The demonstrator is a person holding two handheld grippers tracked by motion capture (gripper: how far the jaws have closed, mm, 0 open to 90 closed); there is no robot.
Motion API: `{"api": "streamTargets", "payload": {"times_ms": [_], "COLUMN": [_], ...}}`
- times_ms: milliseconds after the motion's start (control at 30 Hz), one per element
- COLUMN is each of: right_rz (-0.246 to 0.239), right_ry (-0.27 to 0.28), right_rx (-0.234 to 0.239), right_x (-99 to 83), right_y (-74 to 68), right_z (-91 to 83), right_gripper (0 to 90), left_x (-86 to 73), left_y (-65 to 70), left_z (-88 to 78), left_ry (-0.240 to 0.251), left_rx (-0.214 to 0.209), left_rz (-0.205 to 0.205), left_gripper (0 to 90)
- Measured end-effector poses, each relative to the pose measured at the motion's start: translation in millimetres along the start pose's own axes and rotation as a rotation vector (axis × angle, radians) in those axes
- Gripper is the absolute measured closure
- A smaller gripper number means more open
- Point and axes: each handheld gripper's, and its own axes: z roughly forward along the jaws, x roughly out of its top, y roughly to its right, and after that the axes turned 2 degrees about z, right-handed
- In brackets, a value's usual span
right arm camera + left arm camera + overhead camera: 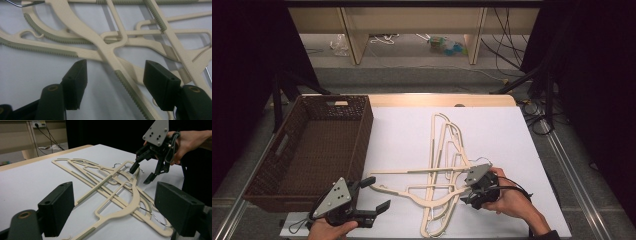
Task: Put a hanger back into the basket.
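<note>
Cream plastic clothes hangers [443,170] lie tangled mid-table toward its near edge. The right gripper [115,75], jaws apart, straddles 1 arm to grasp; the left gripper [371,196] waits wide open by the brown wicker basket [362,131].

Inventory: about four cream plastic hangers [443,170] tangled in one pile, exact count unclear; one brown wicker basket [287,172]; one white table [402,135]; two handheld grippers.

Matt cream plastic hangers [444,172] with ribbed grips, thin metal hooks [153,216], woven wicker basket [362,135]
</note>
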Motion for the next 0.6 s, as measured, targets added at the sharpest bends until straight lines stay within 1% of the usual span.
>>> {"api": "streamTargets", "payload": {"times_ms": [33,100,133,167,200,233,267,300,333,367,400,433,467,500,533,567,600], "right_rz": [-0.002,-0.008,-0.01,-0.013,-0.013,-0.014,-0.013,-0.02,-0.025,-0.044,-0.057,-0.072,-0.089,-0.114,-0.128,-0.128,-0.131], "right_ry": [-0.012,-0.013,-0.018,-0.038,-0.038,-0.05,-0.058,-0.063,-0.073,-0.079,-0.09,-0.103,-0.108,-0.105,-0.102,-0.102,-0.096], "right_rx": [0.015,0.023,0.024,0.036,0.036,0.037,0.051,0.064,0.073,0.076,0.075,0.082,0.09,0.104,0.109,0.109,0.117], "right_x": [-0.3,-0.3,-0.3,-1.3,-1.3,-2.0,-2.5,-2.8,-3.4,-4.0,-4.4,-4.8,-4.7,-4.4,-4.4,-4.4,-5.0], "right_y": [1.0,1.6,2.3,4.2,4.2,4.3,4.7,5.0,4.4,4.3,3.9,3.5,3.3,4.6,5.9,5.9,6.2], "right_z": [1.4,2.4,3.5,5.2,5.2,5.3,5.1,4.4,3.4,2.9,2.6,2.6,2.4,2.9,3.2,3.2,3.4], "right_gripper": [41.0,41.7,42.7,45.2,45.2,46.6,49.6,51.4,53.2,55.6,57.6,59.1,60.6,61.5,61.9,61.9,62.9], "left_x": [-0.5,-0.4,0.6,0.8,-0.1,-0.4,-0.6,-0.5,0.1,0.1,-0.1,-1.1,-1.8,-1.5,-0.6,-0.7,-0.8], "left_y": [0.6,1.1,-0.7,-0.8,0.0,-0.4,-0.6,0.2,-0.6,-0.2,-1.5,-0.5,-0.4,-0.2,-1.4,-0.2,-0.6], "left_z": [-0.7,-1.0,-0.4,-0.3,-0.2,-0.8,-1.1,-1.2,-0.9,-0.9,-0.6,-0.6,0.3,0.3,0.9,0.8,0.9], "left_ry": [-0.017,-0.018,-0.006,-0.005,-0.007,-0.02,-0.024,-0.021,-0.014,-0.013,-0.017,-0.025,-0.022,-0.022,-0.019,-0.025,-0.033], "left_rx": [0.006,0.007,-0.007,-0.003,0.004,0.005,0.006,0.009,0.004,0.012,0.003,0.011,0.001,0.005,-0.002,0.007,0.002], "left_rz": [0.001,0.006,0.027,0.02,-0.001,0.01,0.016,0.0,0.005,-0.008,0.012,-0.002,-0.006,-0.004,0.016,0.0,0.015], "left_gripper": [16.4,16.3,16.4,16.4,16.4,16.4,16.4,16.4,16.4,16.4,16.5,16.5,16.5,16.6,16.6,16.6,16.7]}}
